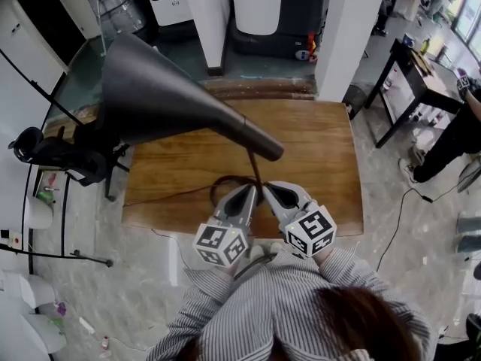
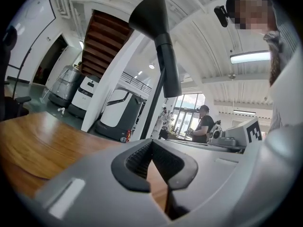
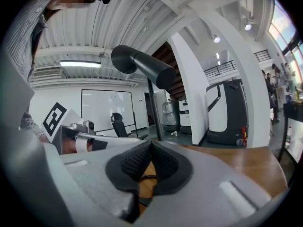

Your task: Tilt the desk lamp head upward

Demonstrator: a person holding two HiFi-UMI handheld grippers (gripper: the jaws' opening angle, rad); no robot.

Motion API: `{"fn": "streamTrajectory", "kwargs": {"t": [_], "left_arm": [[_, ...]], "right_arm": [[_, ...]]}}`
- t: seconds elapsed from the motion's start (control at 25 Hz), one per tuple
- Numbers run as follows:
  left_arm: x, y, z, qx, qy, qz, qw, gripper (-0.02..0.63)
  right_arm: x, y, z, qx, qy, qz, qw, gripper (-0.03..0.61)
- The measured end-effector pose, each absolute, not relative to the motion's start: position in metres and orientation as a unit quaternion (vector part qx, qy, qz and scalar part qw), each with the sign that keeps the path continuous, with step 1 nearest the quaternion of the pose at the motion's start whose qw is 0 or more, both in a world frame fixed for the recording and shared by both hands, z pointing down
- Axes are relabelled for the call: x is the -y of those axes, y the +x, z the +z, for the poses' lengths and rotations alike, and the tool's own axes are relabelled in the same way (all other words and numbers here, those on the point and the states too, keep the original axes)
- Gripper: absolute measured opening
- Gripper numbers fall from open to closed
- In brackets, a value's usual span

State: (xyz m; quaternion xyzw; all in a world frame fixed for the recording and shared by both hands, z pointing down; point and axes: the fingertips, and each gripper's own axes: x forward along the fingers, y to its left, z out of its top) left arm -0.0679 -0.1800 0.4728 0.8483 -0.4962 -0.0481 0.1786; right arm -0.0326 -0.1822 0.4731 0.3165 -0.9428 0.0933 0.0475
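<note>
The black desk lamp stands on the wooden table [image 1: 316, 149]. Its wide cone head [image 1: 158, 100] points up and to the left, high above the table, and narrows to a neck over a thin stem [image 1: 258, 173]. My left gripper [image 1: 250, 192] and right gripper [image 1: 269, 188] sit side by side at the table's front edge, tips on either side of the stem's foot. Both are shut with nothing between the pads. In the left gripper view the lamp head [image 2: 154, 18] towers over my shut gripper [image 2: 151, 143]. The right gripper view shows the head [image 3: 137, 63] above my gripper [image 3: 151, 145].
A dark cable [image 1: 225, 180] loops on the table by the lamp foot. A black stand with equipment [image 1: 52, 156] is left of the table. A white column [image 1: 346, 28] rises behind it. A black desk [image 1: 413, 81] and a person [image 1: 458, 134] are at the right.
</note>
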Motion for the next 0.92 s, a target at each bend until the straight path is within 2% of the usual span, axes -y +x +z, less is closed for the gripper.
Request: {"fn": "streamTrajectory", "kwargs": {"t": [0.32, 0.92], "left_arm": [[0.18, -0.063, 0.48, 0.483, 0.85, -0.049, 0.204, 0.003], [0.186, -0.06, 0.478, 0.485, 0.852, -0.037, 0.193, 0.003]], "right_arm": [[0.184, -0.029, 0.478, 0.939, 0.326, 0.101, 0.054, 0.002], [0.193, -0.025, 0.476, 0.937, 0.33, 0.098, 0.055, 0.002]]}}
